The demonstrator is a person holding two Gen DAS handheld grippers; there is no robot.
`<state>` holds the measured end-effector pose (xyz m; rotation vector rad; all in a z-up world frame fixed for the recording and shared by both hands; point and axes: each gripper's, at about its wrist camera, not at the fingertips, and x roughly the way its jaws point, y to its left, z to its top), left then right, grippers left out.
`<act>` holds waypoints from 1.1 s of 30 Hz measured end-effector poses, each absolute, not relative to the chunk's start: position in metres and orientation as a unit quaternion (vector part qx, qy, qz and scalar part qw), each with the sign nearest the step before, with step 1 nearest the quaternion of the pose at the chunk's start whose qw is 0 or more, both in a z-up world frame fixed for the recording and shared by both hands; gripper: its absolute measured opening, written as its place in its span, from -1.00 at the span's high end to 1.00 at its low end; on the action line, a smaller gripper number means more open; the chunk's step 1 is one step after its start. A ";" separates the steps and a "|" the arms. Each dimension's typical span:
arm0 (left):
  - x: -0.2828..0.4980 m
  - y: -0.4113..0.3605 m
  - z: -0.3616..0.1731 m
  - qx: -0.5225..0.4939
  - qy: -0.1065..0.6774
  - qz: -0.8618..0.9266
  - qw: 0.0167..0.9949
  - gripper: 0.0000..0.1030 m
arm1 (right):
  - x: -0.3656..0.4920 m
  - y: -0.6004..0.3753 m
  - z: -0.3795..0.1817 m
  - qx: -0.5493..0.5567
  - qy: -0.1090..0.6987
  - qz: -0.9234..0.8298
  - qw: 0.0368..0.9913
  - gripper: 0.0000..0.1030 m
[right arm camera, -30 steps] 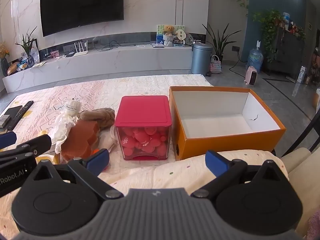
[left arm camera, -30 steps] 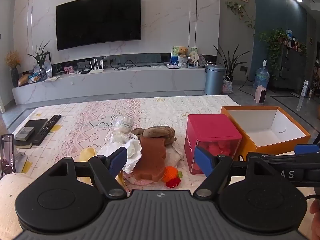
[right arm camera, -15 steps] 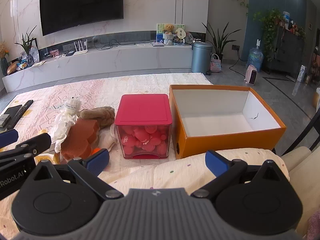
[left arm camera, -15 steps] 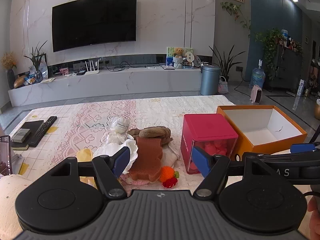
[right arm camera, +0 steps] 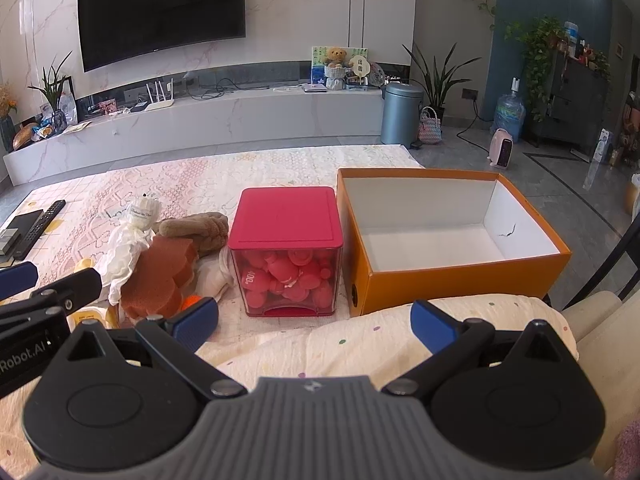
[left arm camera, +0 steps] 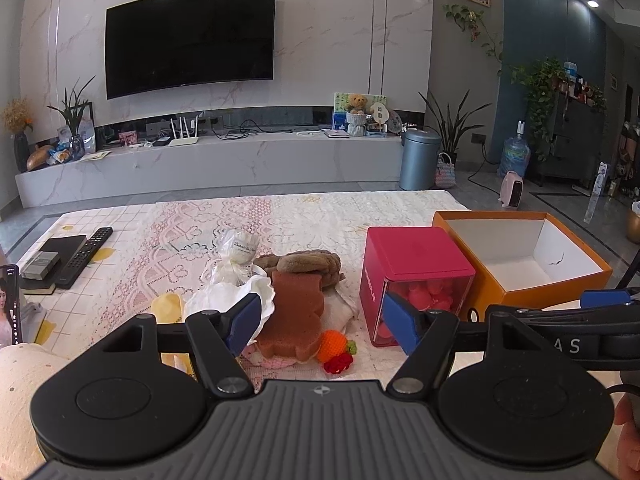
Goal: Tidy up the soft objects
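Left gripper (left arm camera: 320, 322) spread, empty; right gripper (right arm camera: 316, 326) wide apart, empty. Soft pile sits centre-left of frame: sponge (left arm camera: 294, 320) on top, light and squashy, probably best pinched across its narrow waist. Orange box (right arm camera: 452, 276) right, empty.

Ahead of me a large black television (left arm camera: 191, 38) hangs on the marble wall. A black remote control (left arm camera: 86, 255) lies on my lace-patterned cloth (left arm camera: 320, 216).
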<state>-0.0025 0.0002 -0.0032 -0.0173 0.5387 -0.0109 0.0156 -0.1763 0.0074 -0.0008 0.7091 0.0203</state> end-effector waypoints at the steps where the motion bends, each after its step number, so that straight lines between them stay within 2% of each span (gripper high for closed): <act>1: -0.003 0.001 -0.003 -0.008 0.266 -0.006 0.964 -0.60 | 0.016 -0.176 0.007 0.000 0.347 0.010 0.938 -0.95; 33: -0.004 -0.001 -0.005 -0.015 0.263 -0.025 0.964 -0.59 | 0.012 -0.177 0.008 -0.004 0.347 0.007 0.938 -0.95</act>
